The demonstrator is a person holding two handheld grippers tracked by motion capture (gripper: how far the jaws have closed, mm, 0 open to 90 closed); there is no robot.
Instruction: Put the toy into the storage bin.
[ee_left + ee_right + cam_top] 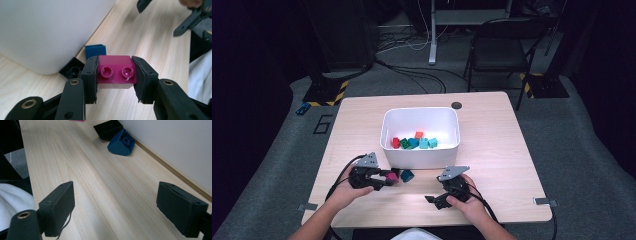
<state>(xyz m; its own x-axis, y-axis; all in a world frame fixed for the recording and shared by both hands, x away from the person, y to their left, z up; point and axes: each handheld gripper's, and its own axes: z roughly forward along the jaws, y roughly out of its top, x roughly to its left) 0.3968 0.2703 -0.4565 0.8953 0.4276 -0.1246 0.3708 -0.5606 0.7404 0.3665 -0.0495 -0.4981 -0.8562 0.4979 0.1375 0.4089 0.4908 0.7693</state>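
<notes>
Magenta brick (115,72), two-studded, glossy — left claw (115,80)-clamped

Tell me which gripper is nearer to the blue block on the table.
Left. The left gripper is just beside the blue block; the right gripper is farther off, toward the person.

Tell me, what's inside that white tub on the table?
The white tub holds a row of toy bricks: a red brick, a green brick, three blue bricks and an orange brick. The near wall hides the floor just behind it.
</notes>
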